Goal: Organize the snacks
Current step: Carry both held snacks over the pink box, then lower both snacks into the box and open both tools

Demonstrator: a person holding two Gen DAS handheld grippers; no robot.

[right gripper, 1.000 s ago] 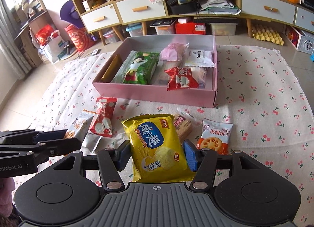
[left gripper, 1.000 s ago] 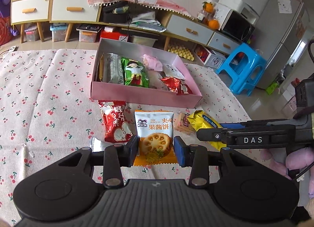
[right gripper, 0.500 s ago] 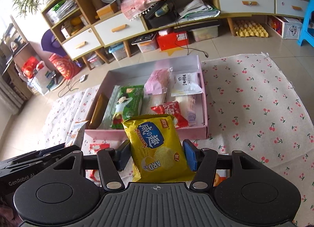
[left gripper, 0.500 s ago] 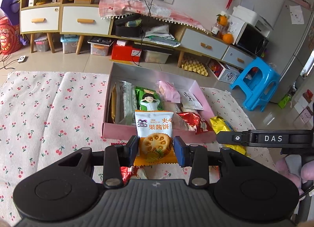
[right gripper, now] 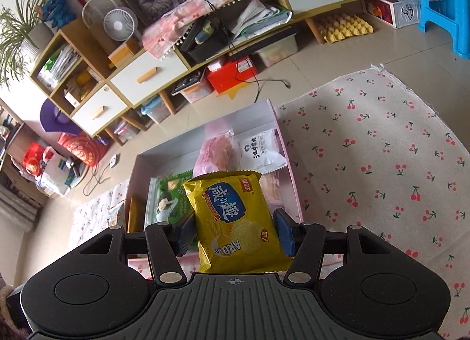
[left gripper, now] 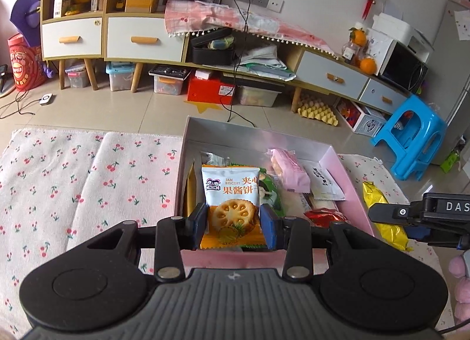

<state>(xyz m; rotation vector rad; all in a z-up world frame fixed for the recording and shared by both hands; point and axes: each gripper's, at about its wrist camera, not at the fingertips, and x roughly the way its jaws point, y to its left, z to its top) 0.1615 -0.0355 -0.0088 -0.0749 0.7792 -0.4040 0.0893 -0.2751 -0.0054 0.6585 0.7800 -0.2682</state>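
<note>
Two packets were held aloft over the pink box [left gripper: 349,175]. Left tool [left gripper: 233,227] clamped the jam biscuit packet [left gripper: 232,202] by its lower sides, long axis running away from the camera, orange end nearest. Right tool [right gripper: 233,235] pinched the yellow cracker bag [right gripper: 235,222], its long axis tilted slightly left, over the box's near right part. Beyond, packed snacks filled the box; bare floor showed along its far wall, and cherry-print cloth [right gripper: 382,146] lay open to the right.
</note>
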